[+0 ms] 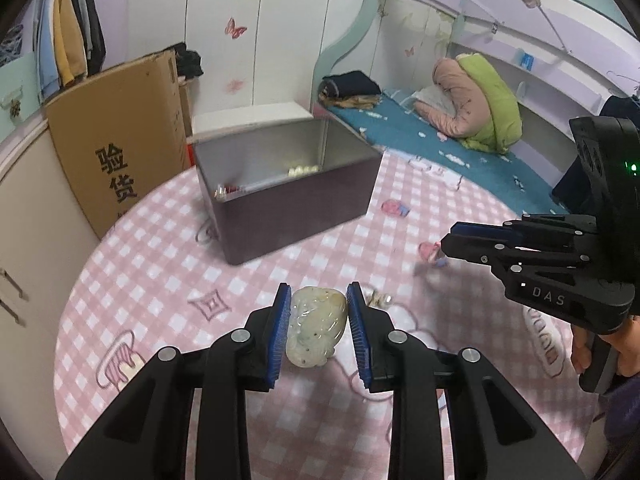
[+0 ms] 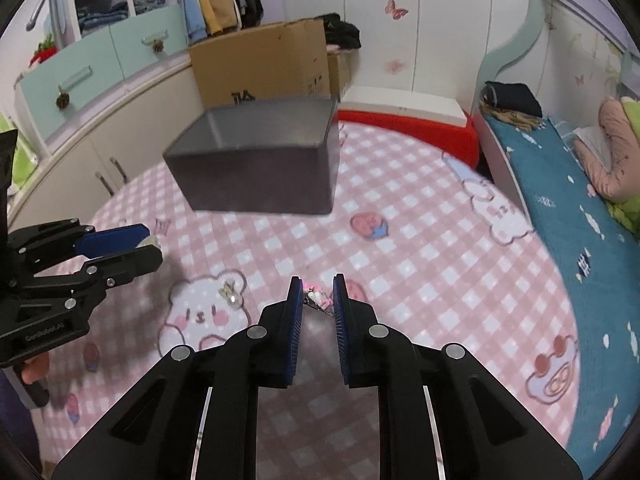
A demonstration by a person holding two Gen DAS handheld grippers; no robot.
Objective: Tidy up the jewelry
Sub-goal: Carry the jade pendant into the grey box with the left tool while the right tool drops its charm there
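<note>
Left gripper (image 1: 318, 322) clamped on a pale carved stone (image 1: 316, 326), raised above the pink checked cloth (image 1: 160, 272). Right gripper (image 2: 318, 300) closed around a small pink trinket (image 2: 318, 296). Gray box (image 1: 280, 200) behind, holding beads (image 1: 303, 170).

Left gripper (image 1: 318, 326), angled downward, jaws closed on a pale carved stone pendant (image 1: 316, 326) clamped between the blue pads (image 1: 279, 336). Right gripper (image 2: 316, 306), likewise angled downward, jaws nearly shut, a small pink trinket (image 2: 318, 298) pinched at the fingertips.
</note>
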